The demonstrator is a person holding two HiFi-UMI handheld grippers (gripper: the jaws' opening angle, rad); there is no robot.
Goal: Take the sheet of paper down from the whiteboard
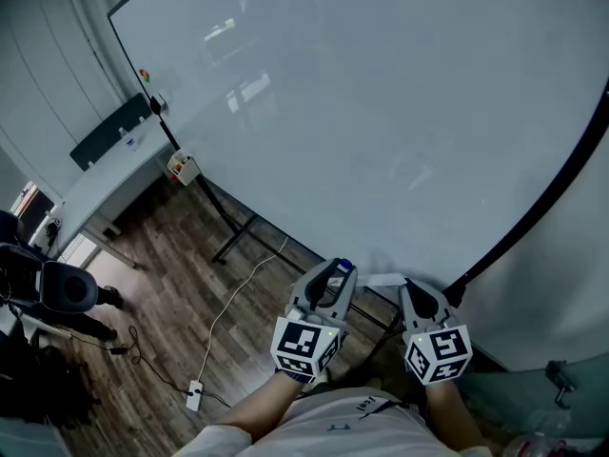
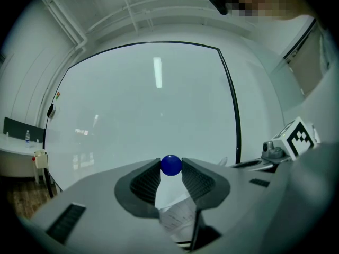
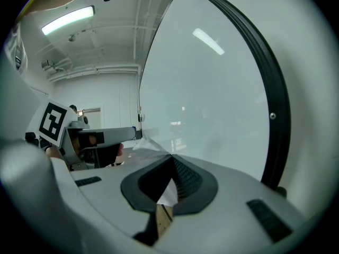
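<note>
Both grippers up close to the whiteboard (image 1: 381, 112), each clamped on something.
I see my left gripper (image 2: 171, 162) pinching a blue ball (image 2: 171, 166) right at its jaw tips, with the sheet of paper (image 2: 179, 215) showing just under those jaws. My right gripper (image 3: 170, 156) is closed onto the sheet, which runs down between its pads. The rumpled paper spans the gap from there to the left gripper. The board is straight ahead of both sets of tips.

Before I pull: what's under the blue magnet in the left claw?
Printed paper shows just below the magnet, whiteboard behind. The magnet hides whether it pins the paper.
</note>
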